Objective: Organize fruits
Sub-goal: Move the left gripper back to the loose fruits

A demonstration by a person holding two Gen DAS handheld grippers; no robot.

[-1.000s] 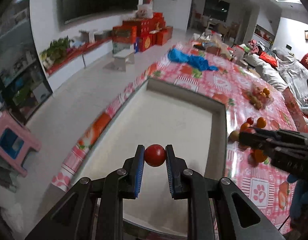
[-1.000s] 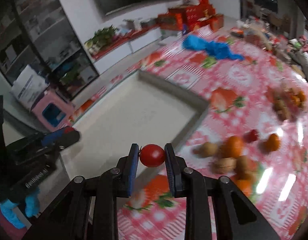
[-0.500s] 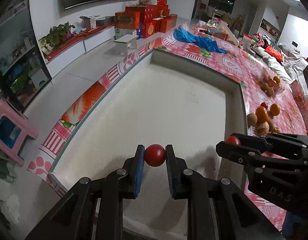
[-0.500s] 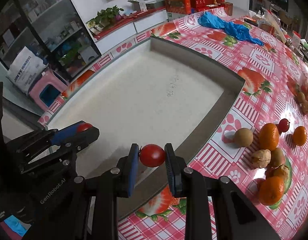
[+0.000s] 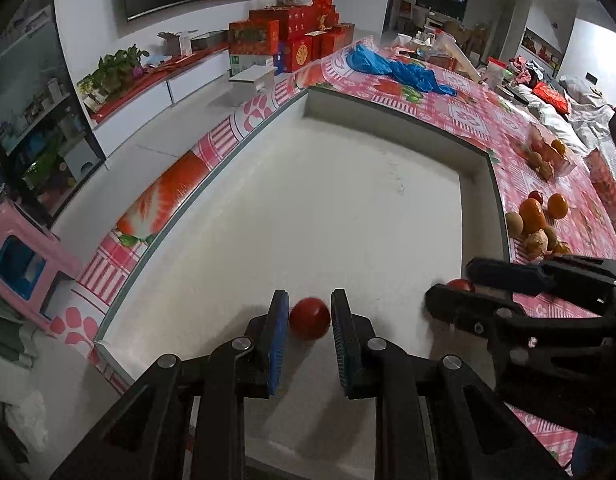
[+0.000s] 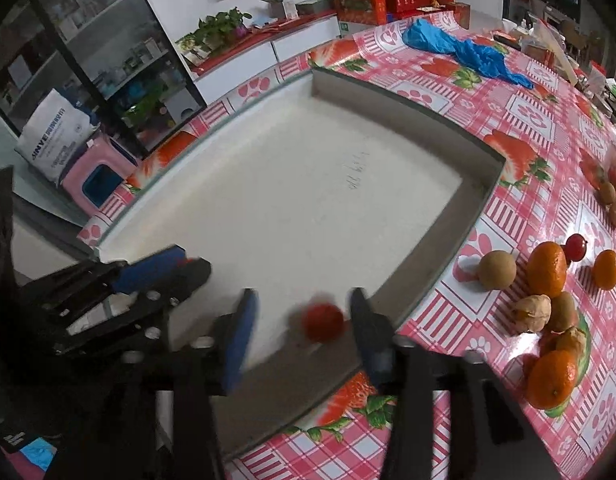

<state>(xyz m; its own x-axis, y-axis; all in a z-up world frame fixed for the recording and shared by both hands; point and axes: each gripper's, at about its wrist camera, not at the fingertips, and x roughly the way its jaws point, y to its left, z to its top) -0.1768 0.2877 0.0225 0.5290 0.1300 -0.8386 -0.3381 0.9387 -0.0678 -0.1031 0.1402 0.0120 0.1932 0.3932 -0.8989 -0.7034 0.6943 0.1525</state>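
Red was what caught the eye: a small round tomato [image 5: 309, 318] sat between the blue-padded fingers [image 5: 277, 334] of the left gripper [image 5: 308, 320], low over the pale floor of the wide shallow tray [image 5: 473, 168]. The jaws stood a touch apart around it, daylight showing on the left side, so I judged it resting on the tray floor or very nearly, no longer pinched. Over on the other side, the right gripper [image 6: 300, 324] had its jaws spread wide, and a second red tomato [image 6: 323, 322], blurred, lay between them, closer to the right finger and clear of the left one. That one looked loose too, down in the tray's near corner.

Both tomatoes lay straight ahead of their own grippers, along the line of the fingers, and being round they had no long axis to fuss about. So the coming move, as I read it, was simply backing each tool straight up and away without nudging the fruit sideways; a rolling tomato was the risk.

The remaining fruit [image 6: 543, 280] waited on the red checked tablecloth [image 6: 519, 120] just beyond the tray's right wall: oranges, a brown round one, husked ones, another small red one. That heap lay to the right of both grippers, nearer the right hand.
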